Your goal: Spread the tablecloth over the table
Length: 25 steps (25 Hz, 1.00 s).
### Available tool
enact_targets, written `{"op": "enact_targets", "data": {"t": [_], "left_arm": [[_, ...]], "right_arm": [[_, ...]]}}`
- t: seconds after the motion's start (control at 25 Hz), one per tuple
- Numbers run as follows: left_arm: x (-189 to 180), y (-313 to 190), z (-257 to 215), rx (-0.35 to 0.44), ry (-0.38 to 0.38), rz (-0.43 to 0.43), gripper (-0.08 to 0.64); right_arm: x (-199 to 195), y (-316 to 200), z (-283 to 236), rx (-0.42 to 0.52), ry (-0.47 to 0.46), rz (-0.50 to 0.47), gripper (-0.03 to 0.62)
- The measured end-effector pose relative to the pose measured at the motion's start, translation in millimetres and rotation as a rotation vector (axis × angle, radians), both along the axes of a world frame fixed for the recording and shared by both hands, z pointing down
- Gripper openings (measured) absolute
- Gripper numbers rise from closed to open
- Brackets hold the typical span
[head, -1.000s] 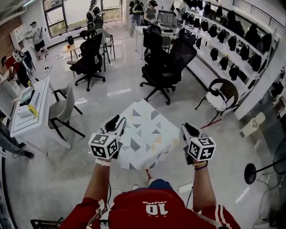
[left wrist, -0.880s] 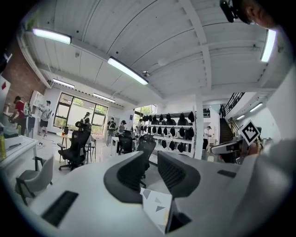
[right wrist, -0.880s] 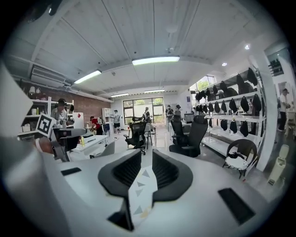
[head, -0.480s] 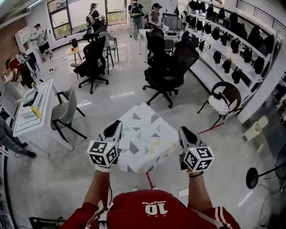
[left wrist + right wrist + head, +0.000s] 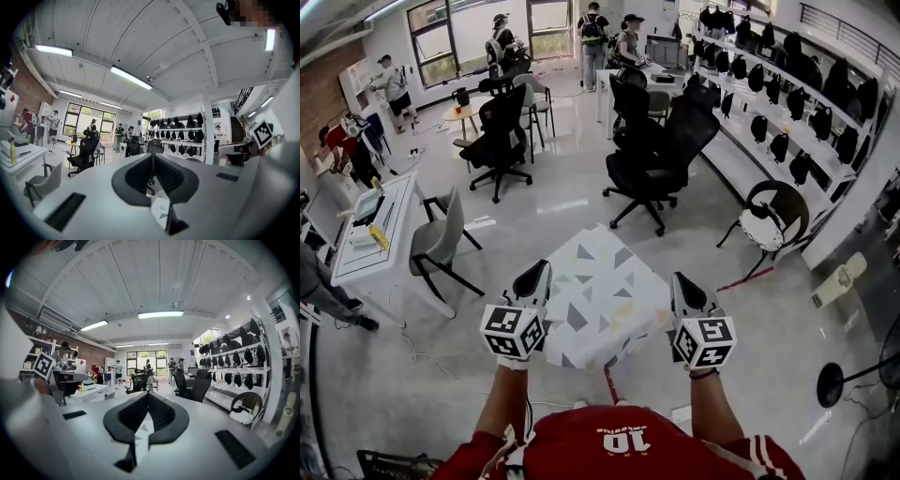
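Observation:
The tablecloth [image 5: 600, 300], white with grey triangles, hangs spread in front of me in the head view. Each of my grippers holds one of its near corners. My left gripper [image 5: 534, 278] is at the cloth's left edge. Its jaws are closing, with a fold of the cloth [image 5: 159, 208] pinched between them. My right gripper [image 5: 682, 286] is at the right edge, shut on the cloth [image 5: 139, 433]. Both grippers point about level. What lies under the cloth is hidden, apart from a thin red piece [image 5: 608, 380] below its near edge.
Black office chairs [image 5: 652, 155] stand on the floor beyond the cloth. A grey chair [image 5: 441, 239] and a white desk [image 5: 370, 239] are at the left. A round-backed chair [image 5: 766, 220] and shelves of black bags [image 5: 787, 103] line the right wall. Several people stand at the back.
Both grippers have risen a little with the cloth's near edge. The left jaws have closed onto the cloth's left edge.

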<state>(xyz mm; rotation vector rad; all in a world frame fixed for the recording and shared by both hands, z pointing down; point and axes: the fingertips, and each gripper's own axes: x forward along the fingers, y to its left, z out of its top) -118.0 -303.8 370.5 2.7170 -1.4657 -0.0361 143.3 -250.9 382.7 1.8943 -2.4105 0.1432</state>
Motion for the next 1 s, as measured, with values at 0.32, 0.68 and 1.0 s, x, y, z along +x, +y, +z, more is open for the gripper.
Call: {"op": "enact_targets", "data": {"t": [0.32, 0.68, 1.0], "left_arm": [[15.5, 4.5, 3.6, 0.001, -0.018, 0.019, 0.021], [18.6, 5.3, 4.0, -0.010, -0.020, 0.011, 0.021], [21.7, 8.8, 6.3, -0.016, -0.028, 0.006, 0.021]], "right_arm": [[6.8, -5.0, 5.9, -0.002, -0.019, -0.010, 0.015], [9.0, -6.3, 6.5, -0.007, -0.002, -0.014, 0.015], [9.5, -2.8, 9.8, -0.010, 0.010, -0.024, 0.015]]}}
